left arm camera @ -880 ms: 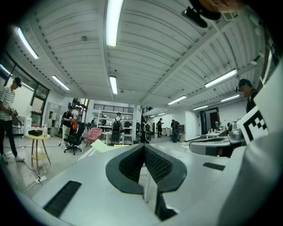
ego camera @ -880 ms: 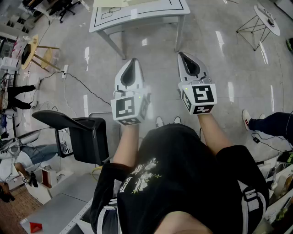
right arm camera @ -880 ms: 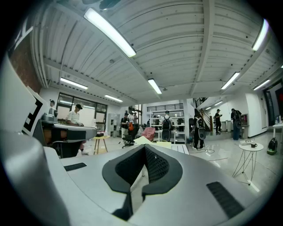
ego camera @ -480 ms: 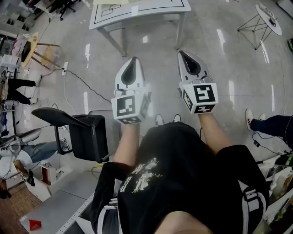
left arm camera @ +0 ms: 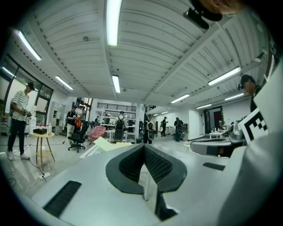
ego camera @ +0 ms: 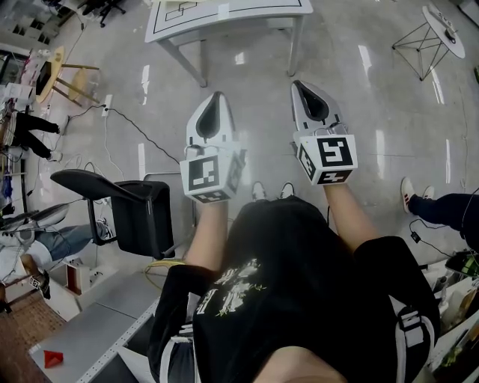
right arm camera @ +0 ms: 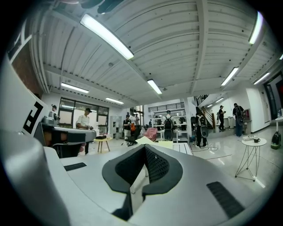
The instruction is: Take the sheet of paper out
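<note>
I stand on a grey floor a few steps short of a white table (ego camera: 254,9) marked with black lines. A pale yellow sheet (left arm camera: 104,144) lies propped on that table, seen beyond the jaws in the left gripper view and again as the sheet (right arm camera: 154,142) in the right gripper view. My left gripper (ego camera: 217,96) is held level in front of me and points at the table, its jaws shut with nothing in them. My right gripper (ego camera: 297,84) is beside it, also level, shut and empty. Both are well short of the table.
A black office chair (ego camera: 123,213) stands close at my left. A wooden stool (ego camera: 56,78) and a floor cable (ego camera: 138,142) lie further left. A wire-legged side table (ego camera: 430,34) is at the far right, and another person's leg (ego camera: 441,206) at the right edge. Several people stand in the background.
The table has slid toward the top edge of the head view. Both grippers keep the same level pose, shut and empty.
</note>
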`<state>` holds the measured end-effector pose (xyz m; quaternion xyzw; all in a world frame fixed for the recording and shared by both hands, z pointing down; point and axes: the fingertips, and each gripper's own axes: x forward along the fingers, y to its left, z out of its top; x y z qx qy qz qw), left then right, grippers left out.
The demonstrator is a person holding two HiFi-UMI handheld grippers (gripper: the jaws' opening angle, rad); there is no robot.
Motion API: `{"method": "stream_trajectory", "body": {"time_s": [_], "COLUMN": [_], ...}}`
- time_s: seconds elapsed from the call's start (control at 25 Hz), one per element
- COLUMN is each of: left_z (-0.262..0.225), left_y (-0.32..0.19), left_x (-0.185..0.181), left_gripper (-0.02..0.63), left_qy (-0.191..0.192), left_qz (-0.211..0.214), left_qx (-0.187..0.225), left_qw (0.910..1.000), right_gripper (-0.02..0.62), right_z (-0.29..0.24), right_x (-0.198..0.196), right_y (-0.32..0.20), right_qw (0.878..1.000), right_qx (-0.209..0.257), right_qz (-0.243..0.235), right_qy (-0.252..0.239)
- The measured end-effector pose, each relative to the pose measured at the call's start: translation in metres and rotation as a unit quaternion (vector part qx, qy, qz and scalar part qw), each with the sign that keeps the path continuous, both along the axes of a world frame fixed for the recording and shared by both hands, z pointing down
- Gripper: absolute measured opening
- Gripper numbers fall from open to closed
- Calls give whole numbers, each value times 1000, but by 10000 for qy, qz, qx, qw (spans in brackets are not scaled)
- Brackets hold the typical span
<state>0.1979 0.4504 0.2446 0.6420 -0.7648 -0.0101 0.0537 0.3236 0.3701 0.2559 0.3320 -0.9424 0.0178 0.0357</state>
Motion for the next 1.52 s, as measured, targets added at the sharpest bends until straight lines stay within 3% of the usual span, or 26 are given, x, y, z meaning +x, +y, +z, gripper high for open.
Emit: {"method": "stream_trajectory", "body": {"time_s": [0.2,0.64,0.96,1.52], "left_z": [3,11,12,-3], "left_y": [1,-10,-50,-129], "left_x": [13,5,-25,-106], "left_gripper": [-12,-12,-12,-12], "left_qy": [-84,-72,-69,-68], "left_qz": [-70,-200,-119,135], "left_qx": [-76,-115,-55,20], "left_qw": [9999,9997,9999,9999], "right_gripper": [-6,-6,-6,-6], "right_z": [5,17,14,-3], "right_x": [10,0,-29,-115], "right_y": [-7,-19,-52,-122], "right_qw": [9999,9998,9999,10000], "right_qx": [-76,-136,-41,63], "right_qz": [-38,-139,-95,24], "right_qy": [-53,-46,-26,34]}}
